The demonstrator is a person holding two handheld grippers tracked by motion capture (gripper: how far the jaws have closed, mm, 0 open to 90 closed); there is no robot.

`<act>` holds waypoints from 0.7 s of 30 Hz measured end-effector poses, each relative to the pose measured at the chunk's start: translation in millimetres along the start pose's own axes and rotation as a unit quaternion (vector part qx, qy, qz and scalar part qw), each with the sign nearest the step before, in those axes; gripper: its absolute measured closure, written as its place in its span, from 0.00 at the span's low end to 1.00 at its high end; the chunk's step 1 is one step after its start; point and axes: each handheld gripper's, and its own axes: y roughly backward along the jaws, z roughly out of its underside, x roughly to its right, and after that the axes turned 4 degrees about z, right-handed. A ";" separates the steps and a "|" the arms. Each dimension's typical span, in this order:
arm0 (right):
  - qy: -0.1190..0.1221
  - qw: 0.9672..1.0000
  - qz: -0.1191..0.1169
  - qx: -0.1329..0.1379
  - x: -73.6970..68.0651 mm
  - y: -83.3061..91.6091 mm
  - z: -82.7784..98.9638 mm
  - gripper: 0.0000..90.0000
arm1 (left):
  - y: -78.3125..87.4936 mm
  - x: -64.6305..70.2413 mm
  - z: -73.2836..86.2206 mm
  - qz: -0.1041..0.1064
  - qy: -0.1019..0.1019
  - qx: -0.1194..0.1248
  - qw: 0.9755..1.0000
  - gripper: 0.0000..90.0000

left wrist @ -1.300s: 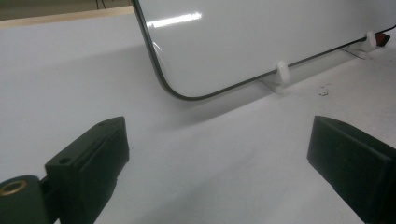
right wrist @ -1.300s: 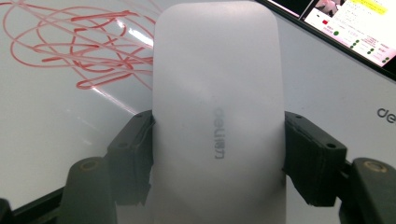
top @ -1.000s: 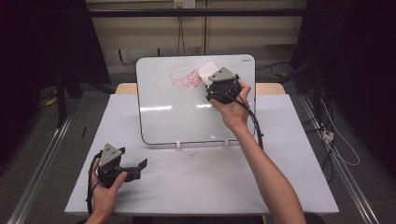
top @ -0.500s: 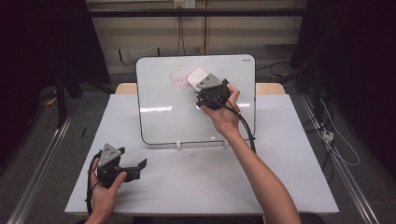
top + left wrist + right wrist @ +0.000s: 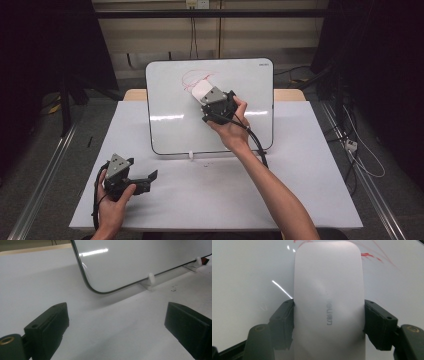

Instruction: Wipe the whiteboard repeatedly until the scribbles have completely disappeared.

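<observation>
A whiteboard [image 5: 175, 125] leans upright on the white table [image 5: 300, 190], with a red scribble [image 5: 192, 77] near its top. My right gripper [image 5: 204, 96] is shut on a white eraser [image 5: 201, 90] and holds it flat against the board just below and right of the scribble. In the right gripper view the eraser [image 5: 328, 302] sits between both black jaws of the right gripper [image 5: 328, 322], and red lines [image 5: 369, 256] show at the upper right. My left gripper [image 5: 147, 181] rests on the table at the front left, open and holding nothing. Its jaws stand wide apart in the left gripper view [image 5: 117, 332].
Small white clips [image 5: 190, 155] hold the board's lower edge; one clip [image 5: 150, 277] and the board's rounded corner [image 5: 90, 287] lie just ahead of the left gripper. A cable [image 5: 257, 145] trails from the right gripper. Dark floor and metal rails surround the table.
My right gripper has slid the eraser left and down across the board, onto the right part of the red scribble. The left gripper has stayed in place.
</observation>
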 end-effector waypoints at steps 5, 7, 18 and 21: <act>0.012 1.000 -0.011 -0.001 -12.2 -0.1 -0.5 0.35 | 0.8 -0.2 -0.2 0.001 0.000 -0.001 1.000 0.06; 0.016 1.000 -0.015 -0.002 -16.6 -0.1 -1.2 0.35 | 0.7 -0.7 -0.2 0.000 -0.001 0.001 1.000 0.06; 0.020 1.000 -0.020 -0.001 -19.3 -1.1 -1.4 0.35 | 0.7 -1.5 0.6 0.000 0.002 0.001 1.000 0.06; 0.018 1.000 -0.022 0.000 -17.7 -1.4 -1.3 0.35 | 1.5 -1.5 0.7 0.000 0.003 -0.001 1.000 0.06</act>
